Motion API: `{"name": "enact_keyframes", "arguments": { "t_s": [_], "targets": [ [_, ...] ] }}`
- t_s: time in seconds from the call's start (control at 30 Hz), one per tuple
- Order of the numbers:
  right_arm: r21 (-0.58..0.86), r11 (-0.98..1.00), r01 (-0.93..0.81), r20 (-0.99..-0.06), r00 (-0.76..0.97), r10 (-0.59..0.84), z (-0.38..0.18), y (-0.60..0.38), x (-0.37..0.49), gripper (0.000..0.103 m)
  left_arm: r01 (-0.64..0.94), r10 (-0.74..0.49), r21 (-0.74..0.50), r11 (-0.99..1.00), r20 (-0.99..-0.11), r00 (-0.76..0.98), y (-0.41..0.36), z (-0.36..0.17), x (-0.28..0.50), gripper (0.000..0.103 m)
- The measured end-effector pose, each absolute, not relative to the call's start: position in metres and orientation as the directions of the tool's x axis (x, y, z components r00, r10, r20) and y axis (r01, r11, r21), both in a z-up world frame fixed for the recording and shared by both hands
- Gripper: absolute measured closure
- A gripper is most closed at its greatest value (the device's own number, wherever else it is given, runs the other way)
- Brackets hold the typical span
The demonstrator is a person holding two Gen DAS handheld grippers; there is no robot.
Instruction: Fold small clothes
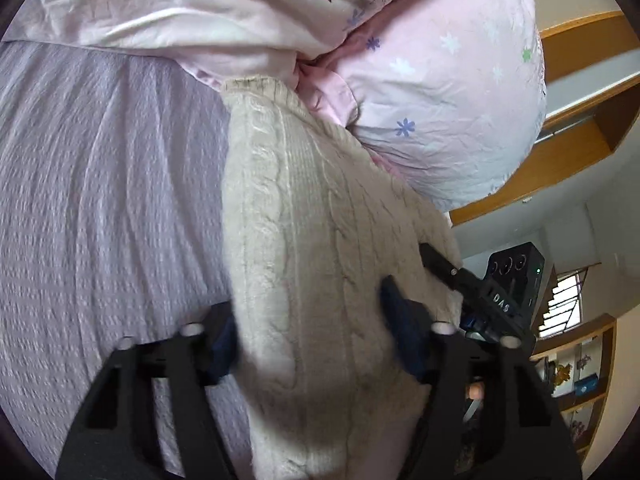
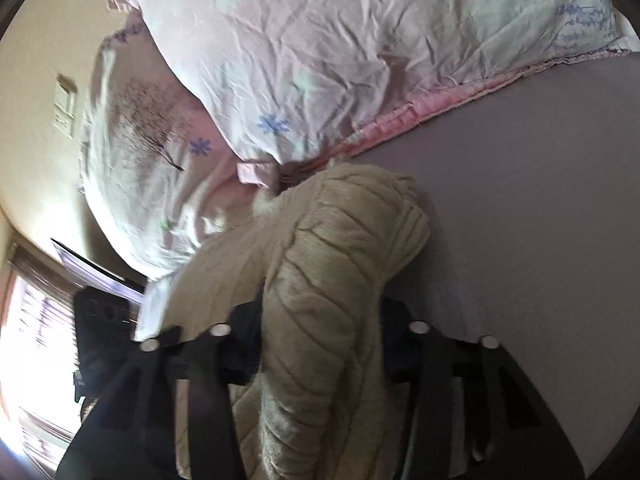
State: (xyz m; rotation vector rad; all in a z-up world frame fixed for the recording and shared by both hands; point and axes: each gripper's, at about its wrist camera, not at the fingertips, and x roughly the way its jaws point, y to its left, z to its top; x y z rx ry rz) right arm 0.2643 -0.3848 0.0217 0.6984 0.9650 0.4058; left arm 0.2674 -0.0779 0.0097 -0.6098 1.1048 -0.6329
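Note:
A cream cable-knit sweater point(image 1: 316, 240) hangs stretched above the lilac bedsheet point(image 1: 100, 200). My left gripper point(image 1: 312, 332) is shut on its near edge, the knit bunched between the blue pads point(image 1: 404, 332). The right gripper point(image 1: 472, 280) shows at the sweater's right edge in the left wrist view. In the right wrist view my right gripper point(image 2: 320, 344) is shut on a thick fold of the same sweater point(image 2: 340, 260), which drapes over the bedsheet point(image 2: 540, 220). The left gripper's body point(image 2: 100, 340) shows dark at the left.
A pink flowered duvet point(image 1: 440, 92) and pillow point(image 2: 340, 40) are heaped at the far side of the bed, touching the sweater's far end. Wooden shelves point(image 1: 580, 380) stand at the right, a bright window point(image 2: 36, 340) at the left.

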Motion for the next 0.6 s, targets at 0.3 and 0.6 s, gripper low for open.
{"name": "enact_keyframes", "arguments": {
  "t_s": [0.3,0.6],
  "targets": [
    [0.766,0.585,-0.265,-0.492,0.344,0.8,0.04,-0.288,0.248,0.064,0.218,-0.678,-0.661,0.718,-0.596,0.43,0.032,0.053,0.205,0.059],
    [0.707,0.683,-0.184,-0.511,0.534,0.673,0.068,-0.32,0.232,0.03,0.231,-0.633,-0.626,0.745,-0.556,0.539,0.066,0.044,0.18,0.033]
  ]
}}
